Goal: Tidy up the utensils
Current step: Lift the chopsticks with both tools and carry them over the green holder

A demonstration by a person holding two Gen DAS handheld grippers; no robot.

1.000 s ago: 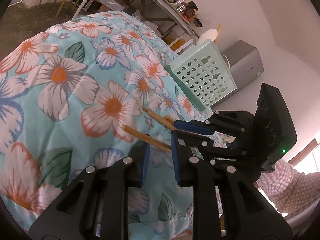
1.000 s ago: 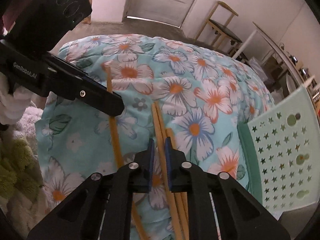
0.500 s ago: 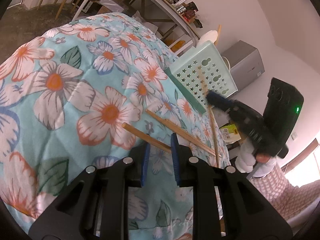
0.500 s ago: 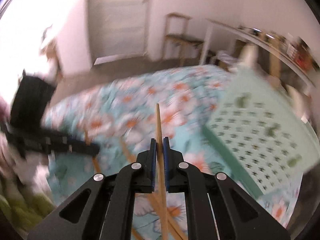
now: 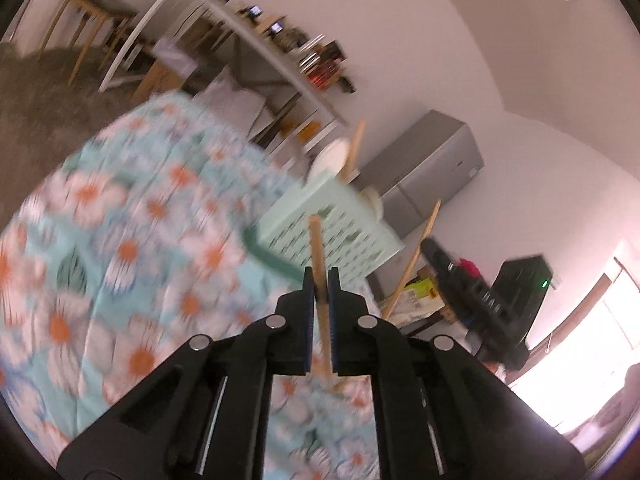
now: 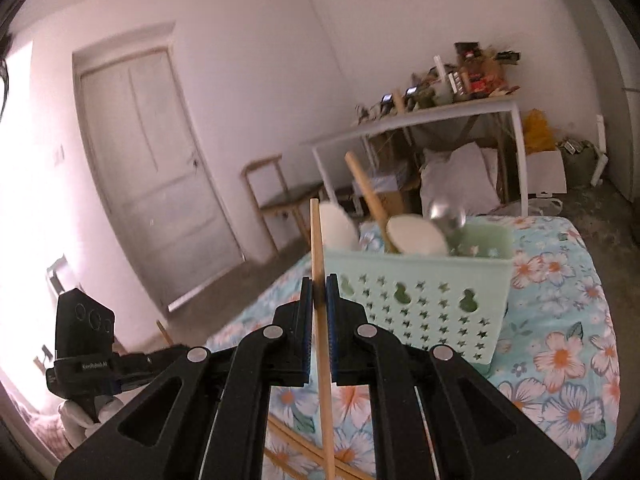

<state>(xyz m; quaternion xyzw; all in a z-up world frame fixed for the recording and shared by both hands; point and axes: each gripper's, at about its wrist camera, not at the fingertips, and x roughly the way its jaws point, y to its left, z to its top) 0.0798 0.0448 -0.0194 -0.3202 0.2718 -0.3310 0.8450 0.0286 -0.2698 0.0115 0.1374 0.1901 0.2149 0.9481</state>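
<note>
My left gripper [image 5: 319, 280] is shut on a wooden chopstick [image 5: 318, 252], held upright above the floral blanket [image 5: 132, 240]. My right gripper [image 6: 319, 292] is shut on another wooden chopstick [image 6: 317, 240], also upright, just left of the mint perforated basket [image 6: 420, 300]. The basket holds a wooden-handled spoon [image 6: 368, 196], white utensils and a metal one. In the left wrist view the basket [image 5: 340, 232] lies ahead and the right gripper [image 5: 436, 256] with its chopstick [image 5: 416, 256] is to its right. More chopsticks [image 6: 296, 444] lie on the blanket below.
The left gripper's body [image 6: 84, 356] shows at the lower left of the right wrist view. A white table [image 6: 440, 120] with clutter, a wooden chair [image 6: 276, 192], a door [image 6: 160, 172] and a grey cabinet [image 5: 424, 176] stand around the bed.
My left gripper has shut on a chopstick and lifted it off the blanket. My right gripper has carried its chopstick up and toward the basket.
</note>
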